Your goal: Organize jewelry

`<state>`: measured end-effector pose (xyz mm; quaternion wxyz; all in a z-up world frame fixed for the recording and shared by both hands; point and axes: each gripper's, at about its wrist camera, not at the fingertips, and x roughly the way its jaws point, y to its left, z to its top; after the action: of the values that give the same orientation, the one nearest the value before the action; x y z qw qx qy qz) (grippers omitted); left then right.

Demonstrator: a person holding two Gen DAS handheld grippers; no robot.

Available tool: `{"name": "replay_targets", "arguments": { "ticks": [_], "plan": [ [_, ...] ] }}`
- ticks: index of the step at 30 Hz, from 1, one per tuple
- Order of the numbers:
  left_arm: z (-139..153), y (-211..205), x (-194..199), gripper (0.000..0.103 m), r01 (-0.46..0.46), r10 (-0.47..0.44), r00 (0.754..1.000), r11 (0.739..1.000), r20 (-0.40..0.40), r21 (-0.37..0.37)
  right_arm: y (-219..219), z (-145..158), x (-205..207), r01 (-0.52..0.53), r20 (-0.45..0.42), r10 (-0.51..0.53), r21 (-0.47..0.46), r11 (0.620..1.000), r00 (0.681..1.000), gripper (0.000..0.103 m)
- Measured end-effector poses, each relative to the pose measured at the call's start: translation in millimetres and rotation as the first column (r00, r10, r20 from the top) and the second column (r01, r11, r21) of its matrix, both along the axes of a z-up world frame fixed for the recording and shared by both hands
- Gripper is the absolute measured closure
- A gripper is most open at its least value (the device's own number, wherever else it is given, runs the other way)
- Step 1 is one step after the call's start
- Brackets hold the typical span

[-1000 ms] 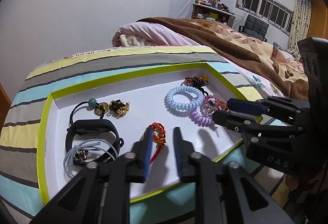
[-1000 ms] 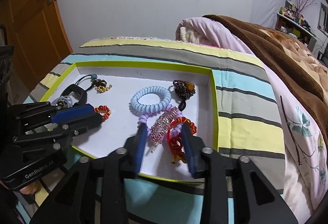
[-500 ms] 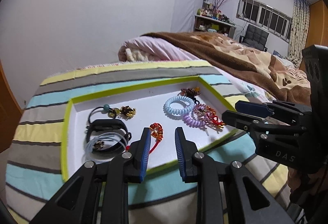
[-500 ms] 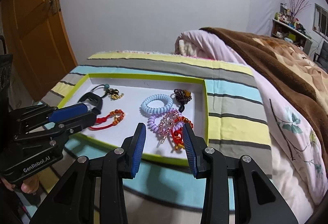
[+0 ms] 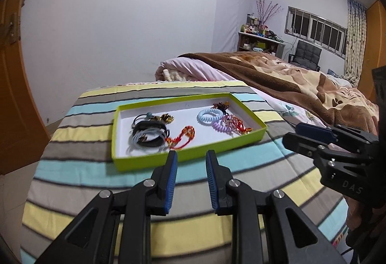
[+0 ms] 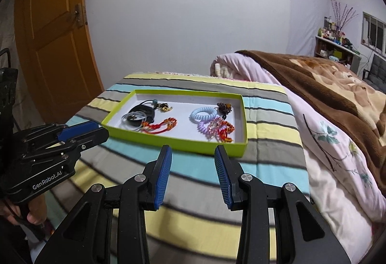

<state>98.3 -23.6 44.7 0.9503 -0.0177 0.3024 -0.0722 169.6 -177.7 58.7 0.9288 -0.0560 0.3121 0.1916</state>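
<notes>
The jewelry [image 5: 185,131] is lying in the green tray [image 5: 188,157] on the bed. Both grippers [image 5: 190,157] [image 6: 193,153] are hovering before it, jaws apart and empty. These light, tangly pieces are probably best pinched at a free loop.

the tray [image 5: 246,141] is looking like matt lime-green card with a smooth white paper floor. the blue coil hair tie [image 5: 210,116] is showing as glossy plastic, and the black band [image 5: 147,127] as matt rubbery plastic. the striped cover [image 5: 217,162] is reading as soft woven cloth, the brown blanket [image 5: 277,75] as fuzzy fleece. the left gripper [image 5: 190,155] is showing matt black plastic with ribbed blue pads and shiny metal screws. the door [image 6: 55,22] is gleaming as varnished wood.
</notes>
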Motion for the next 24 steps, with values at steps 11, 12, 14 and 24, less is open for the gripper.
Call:
{"name": "replay_targets", "arguments": {
  "ticks": [11,12,14,24],
  "plan": [
    [-4,7,-60,0.078,-0.084,0.084,0.996,0.996,0.033,0.015,-4,-2,-62,0.030,0.039,-0.031,0.010,0.999,0.999,0.065],
    [-5,8,-65,0.077,-0.089,0.089,0.996,0.996,0.032,0.015,-4,-3,-68,0.029,0.038,-0.030,0.007,1.000,0.999,0.065],
    [-8,10,-73,0.077,-0.099,0.098,0.995,0.995,0.028,0.013,-4,-5,-74,0.029,0.037,-0.029,0.007,1.000,0.999,0.065],
    [-14,14,-94,0.077,-0.138,0.138,0.990,0.990,0.022,0.007,-3,-10,-95,0.036,0.054,-0.036,0.002,0.999,0.998,0.065]
  ]
}}
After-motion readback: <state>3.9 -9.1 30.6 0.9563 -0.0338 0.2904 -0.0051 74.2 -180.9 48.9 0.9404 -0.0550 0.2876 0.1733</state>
